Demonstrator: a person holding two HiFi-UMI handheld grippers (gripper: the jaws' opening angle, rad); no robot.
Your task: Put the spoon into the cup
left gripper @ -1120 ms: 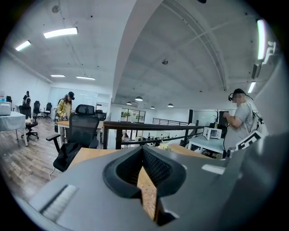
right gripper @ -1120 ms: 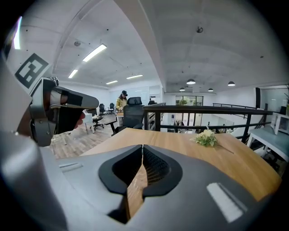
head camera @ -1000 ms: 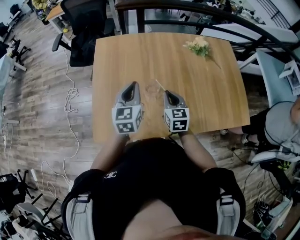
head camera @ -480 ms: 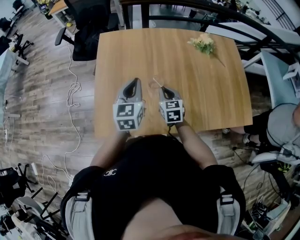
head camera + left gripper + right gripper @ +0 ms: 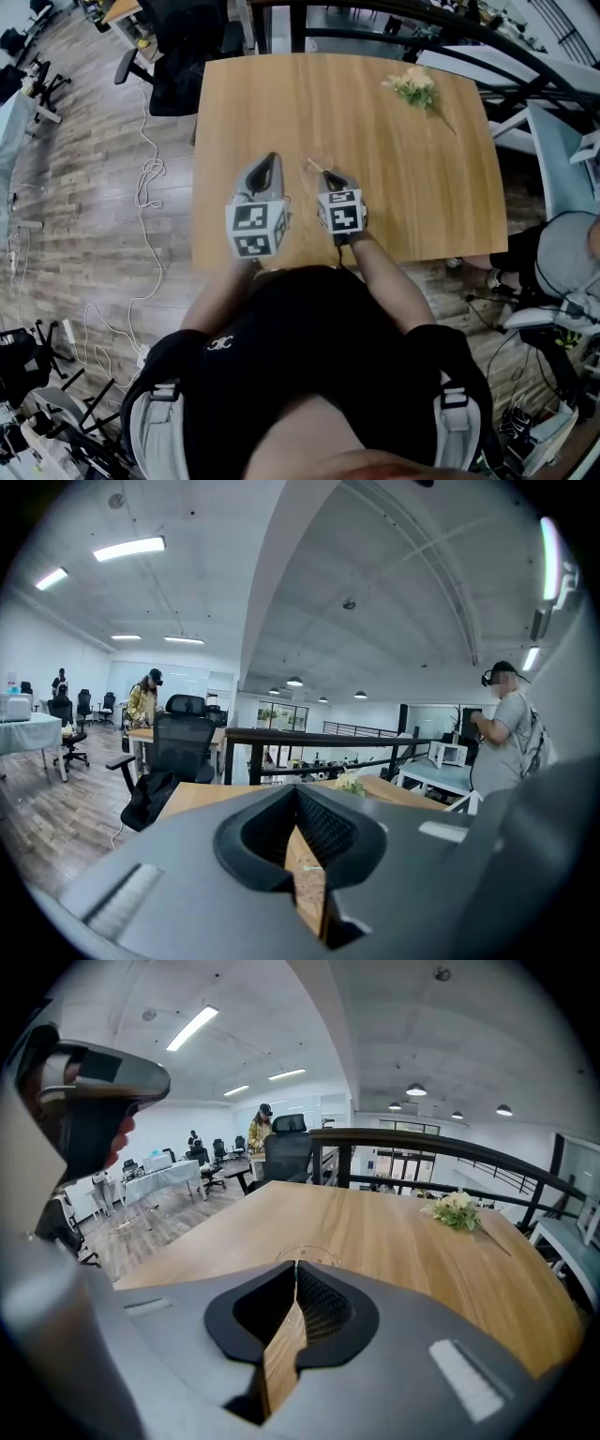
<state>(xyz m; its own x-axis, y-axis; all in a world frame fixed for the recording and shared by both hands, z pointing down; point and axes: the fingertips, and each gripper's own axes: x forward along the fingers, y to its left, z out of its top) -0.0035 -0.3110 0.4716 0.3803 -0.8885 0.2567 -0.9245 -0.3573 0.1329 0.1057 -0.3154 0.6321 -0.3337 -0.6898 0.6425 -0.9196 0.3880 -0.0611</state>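
Fingers of the left gripper (image 5: 296,791) are pressed together on nothing; the right gripper (image 5: 296,1266) is likewise closed and empty. Clear cup (image 5: 306,1251) stands on the wooden surface (image 5: 394,169) just beyond the right tips. Thin spoon (image 5: 316,166) slants at the cup (in or beside it: not discernible).

You hold the left gripper (image 5: 271,159) and right gripper (image 5: 331,176) side by side over the desk (image 5: 253,103), a clear cup (image 5: 322,157) just ahead of them.
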